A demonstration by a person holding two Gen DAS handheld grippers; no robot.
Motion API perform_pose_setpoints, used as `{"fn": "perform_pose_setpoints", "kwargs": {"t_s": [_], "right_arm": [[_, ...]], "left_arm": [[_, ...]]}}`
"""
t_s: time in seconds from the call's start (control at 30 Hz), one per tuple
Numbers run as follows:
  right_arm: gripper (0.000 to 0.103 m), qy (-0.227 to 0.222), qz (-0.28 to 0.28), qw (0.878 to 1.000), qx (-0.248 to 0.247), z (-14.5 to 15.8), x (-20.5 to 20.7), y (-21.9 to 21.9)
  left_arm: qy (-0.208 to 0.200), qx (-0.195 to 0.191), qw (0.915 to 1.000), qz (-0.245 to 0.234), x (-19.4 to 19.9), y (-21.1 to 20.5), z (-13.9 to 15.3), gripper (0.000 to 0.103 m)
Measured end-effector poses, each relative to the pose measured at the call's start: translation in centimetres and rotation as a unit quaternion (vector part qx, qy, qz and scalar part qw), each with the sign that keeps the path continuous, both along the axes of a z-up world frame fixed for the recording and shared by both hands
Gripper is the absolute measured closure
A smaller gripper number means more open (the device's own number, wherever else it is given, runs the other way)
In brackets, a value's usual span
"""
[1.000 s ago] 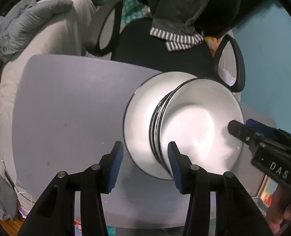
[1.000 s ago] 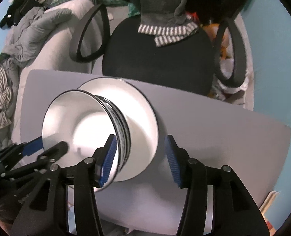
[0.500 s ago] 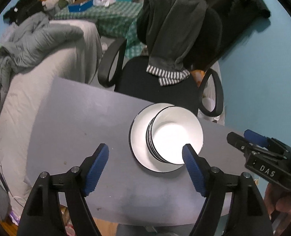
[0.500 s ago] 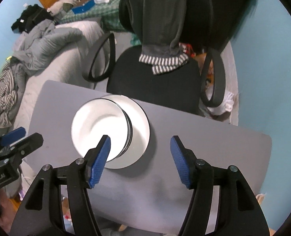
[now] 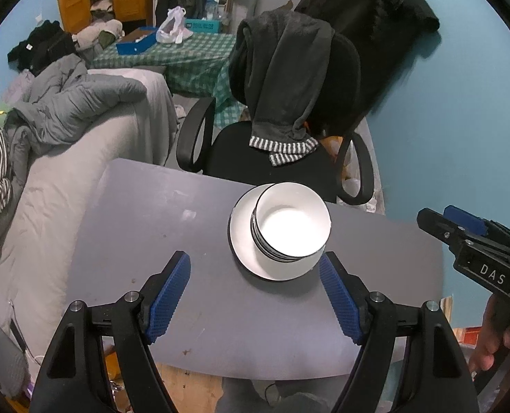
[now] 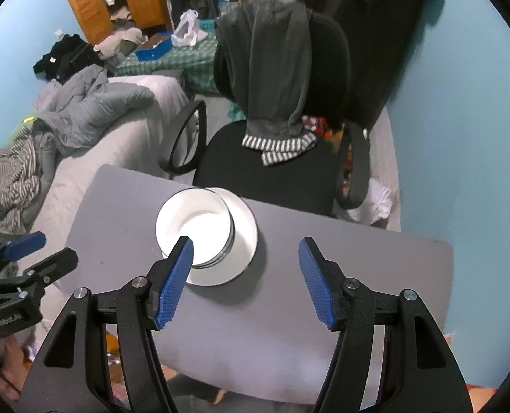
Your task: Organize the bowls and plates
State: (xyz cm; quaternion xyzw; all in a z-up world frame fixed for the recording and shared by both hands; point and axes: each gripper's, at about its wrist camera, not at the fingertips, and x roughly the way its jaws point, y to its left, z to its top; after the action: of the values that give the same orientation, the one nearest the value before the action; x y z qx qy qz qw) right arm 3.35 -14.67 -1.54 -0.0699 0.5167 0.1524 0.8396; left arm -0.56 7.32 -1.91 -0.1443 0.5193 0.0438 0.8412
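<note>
A stack of white bowls with dark rims [image 5: 291, 229] stands on a white plate [image 5: 243, 251] on the grey table [image 5: 151, 227]. The same bowls [image 6: 194, 222] and plate [image 6: 244, 237] show in the right wrist view. My left gripper [image 5: 255, 296] is open and empty, held above and in front of the stack. My right gripper [image 6: 244, 280] is open and empty, also raised clear of the stack. Each gripper shows in the other's view, the right one [image 5: 461, 230] at the right edge, the left one [image 6: 31, 251] at the left edge.
A black office chair [image 5: 289, 158] with a grey hoodie draped over it stands behind the table. A bed with grey bedding and clothes [image 5: 65, 127] lies to the left. A blue wall [image 5: 444, 120] is on the right.
Both grippers have opened wide and pulled back and up from the stack of bowls. The bowls and plate stay in place on the table.
</note>
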Motion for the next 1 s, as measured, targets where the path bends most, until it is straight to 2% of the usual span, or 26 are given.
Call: {"fn": "perform_pose_setpoints", "kwargs": {"t_s": [0.2, 0.43, 0.5, 0.6, 1.0], "right_arm": [[0.04, -0.027, -0.014, 1.0, 0.004, 1.7, -1.6, -0.6], [0.038, -0.047, -0.023, 0.999, -0.007, 2.8, -3.4, -1.1], [0.038, -0.05, -0.027, 0.998, -0.006, 3.1, -3.8, -1.4], [0.038, -0.052, -0.033, 0.998, -0.011, 3.2, -4.5, -1.5], [0.038, -0.066, -0.042, 0.997, -0.006, 4.4, -5.7, -1.9]], "left_arm": [[-0.056, 0.011, 0.9984, 0.0, -2.5, -0.3, 2.8, 0.024], [-0.086, 0.033, 0.9947, -0.046, -3.6, -2.8, 4.9, 0.024], [-0.087, 0.051, 0.993, -0.06, -3.7, -3.7, 5.4, 0.018], [-0.093, 0.077, 0.9904, -0.068, -3.9, -4.8, 5.7, 0.017], [-0.1, 0.08, 0.9896, -0.064, -4.9, -5.0, 7.0, 0.017]]}}
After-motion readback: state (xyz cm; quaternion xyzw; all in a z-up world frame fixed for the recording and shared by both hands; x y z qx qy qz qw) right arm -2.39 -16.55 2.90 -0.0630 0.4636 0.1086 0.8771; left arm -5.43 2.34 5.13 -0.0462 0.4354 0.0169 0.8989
